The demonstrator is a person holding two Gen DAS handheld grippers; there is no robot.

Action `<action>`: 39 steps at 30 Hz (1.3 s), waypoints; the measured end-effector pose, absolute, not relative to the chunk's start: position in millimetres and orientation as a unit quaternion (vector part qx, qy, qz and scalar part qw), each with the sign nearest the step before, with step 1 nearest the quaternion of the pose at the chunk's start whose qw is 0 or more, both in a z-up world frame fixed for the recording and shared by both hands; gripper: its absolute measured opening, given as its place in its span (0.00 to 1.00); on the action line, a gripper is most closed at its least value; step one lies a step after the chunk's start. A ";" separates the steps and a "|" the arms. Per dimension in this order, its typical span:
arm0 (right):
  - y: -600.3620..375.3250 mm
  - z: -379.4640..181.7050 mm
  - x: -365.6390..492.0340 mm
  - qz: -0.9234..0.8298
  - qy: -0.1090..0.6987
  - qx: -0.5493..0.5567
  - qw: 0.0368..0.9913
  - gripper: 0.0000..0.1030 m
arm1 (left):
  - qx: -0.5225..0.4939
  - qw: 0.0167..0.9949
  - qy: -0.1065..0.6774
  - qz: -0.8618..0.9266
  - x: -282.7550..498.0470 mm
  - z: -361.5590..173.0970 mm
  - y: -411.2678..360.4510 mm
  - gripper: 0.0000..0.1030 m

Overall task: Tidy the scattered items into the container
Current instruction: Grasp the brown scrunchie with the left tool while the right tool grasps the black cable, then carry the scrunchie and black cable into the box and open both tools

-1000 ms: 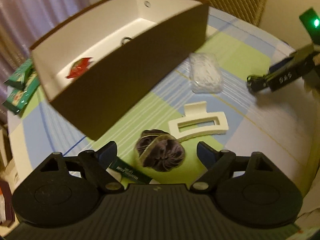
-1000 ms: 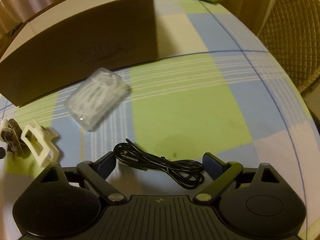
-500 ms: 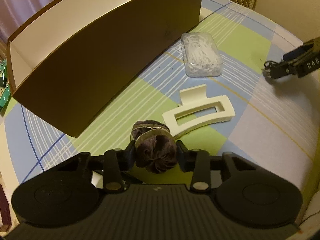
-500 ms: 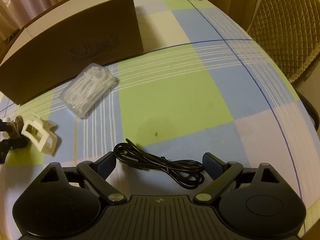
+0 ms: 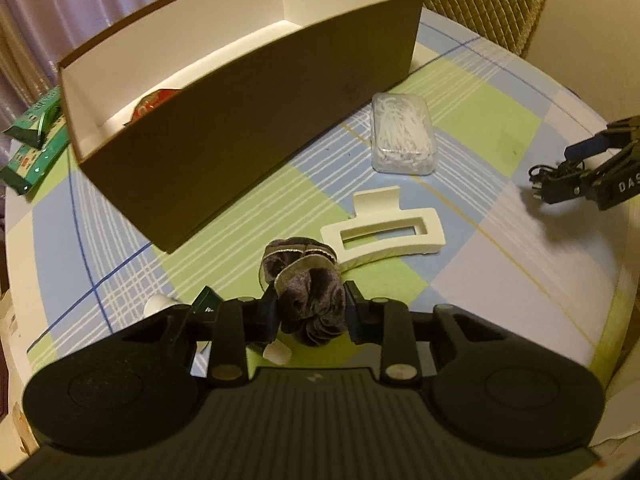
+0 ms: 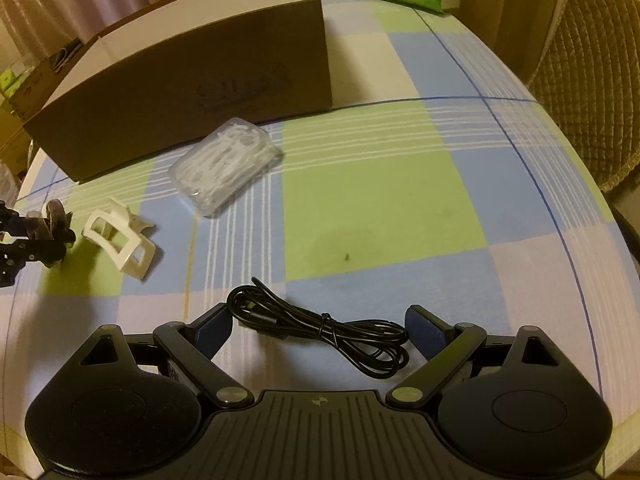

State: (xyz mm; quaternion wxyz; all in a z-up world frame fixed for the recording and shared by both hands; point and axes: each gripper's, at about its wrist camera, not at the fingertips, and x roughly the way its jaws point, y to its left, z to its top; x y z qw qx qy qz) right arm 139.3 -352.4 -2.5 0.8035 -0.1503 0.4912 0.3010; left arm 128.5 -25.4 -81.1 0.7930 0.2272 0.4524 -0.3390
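Two grippers are in my views, and I see both quite clearly. My left gripper [image 5: 310, 312] has its jaws closing on a dark velvet scrunchie [image 5: 306, 284], and the pads press on it from both sides; the scrunchie sits low over the checked surface [image 5: 460, 280], and I cannot tell if it still touches the cloth. Just beside it, to the right, lies a white hair claw clip [image 5: 384, 232], and further up a clear plastic case [image 5: 402, 136] full of small white pieces. The brown box [image 5: 256, 128] stands behind them with its open top to me; inside, at the left end, I see something red [image 5: 154, 106]. Green packets [image 5: 34, 136] lie outside the box on its left. My right gripper [image 6: 320, 326] has its jaws wide apart, and a coiled black cable [image 6: 320, 326] lies on the surface between them, but the pads do not press on it. Behind the surface there is a woven chair [image 6: 592, 72].
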 end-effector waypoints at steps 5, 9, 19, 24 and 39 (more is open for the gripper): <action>-351.8 4.4 139.1 0.318 0.482 -0.158 0.801 0.88 | 0.211 0.807 0.446 -0.325 122.8 -66.2 -18.7 0.25; -347.9 17.0 143.3 0.337 0.472 -0.157 0.800 0.88 | 0.205 0.818 0.436 -0.313 122.6 -52.4 -14.6 0.25; -319.0 63.5 159.3 0.405 0.419 -0.151 0.799 0.88 | 0.202 0.841 0.406 -0.296 132.6 -25.3 -16.6 0.25; -304.3 80.3 163.3 0.435 0.398 -0.152 0.793 0.88 | 0.194 0.851 0.393 -0.291 138.5 -13.2 -18.4 0.25; -268.7 114.6 187.0 0.485 0.347 -0.149 0.789 0.88 | 0.172 0.877 0.359 -0.271 172.3 21.1 -23.0 0.26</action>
